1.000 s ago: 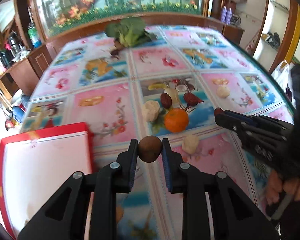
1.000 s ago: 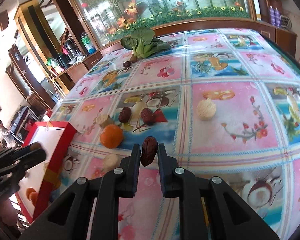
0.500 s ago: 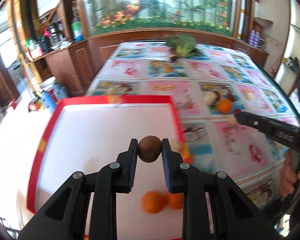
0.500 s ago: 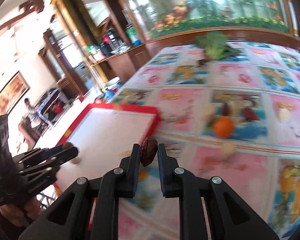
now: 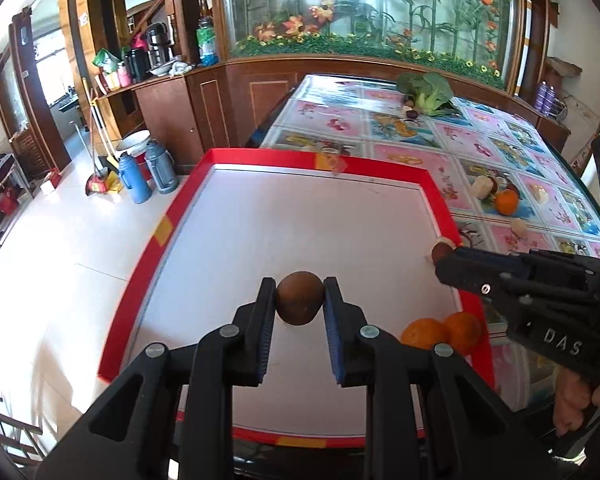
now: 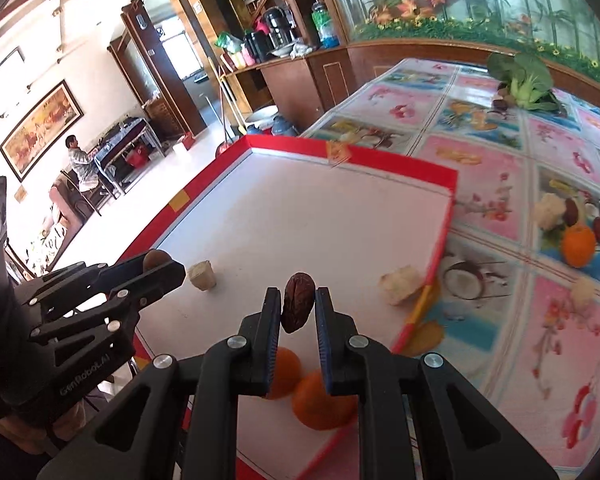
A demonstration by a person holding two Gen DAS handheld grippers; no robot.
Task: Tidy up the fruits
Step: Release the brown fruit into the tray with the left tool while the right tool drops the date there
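Two markings we read: "DAS" on one gripper body, "GenRobooLAI" on the other | left gripper clamped on round brown fruit, over red-rimmed tray | right gripper clamped on wrinkled date, over tray's near edge | we count two oranges at tray's near edge, one orange on table.

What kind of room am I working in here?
Likely a home dining or living area: a table with a fruit-print cloth, a large aquarium in wooden cabinetry, and thermos flasks on the tiled floor.
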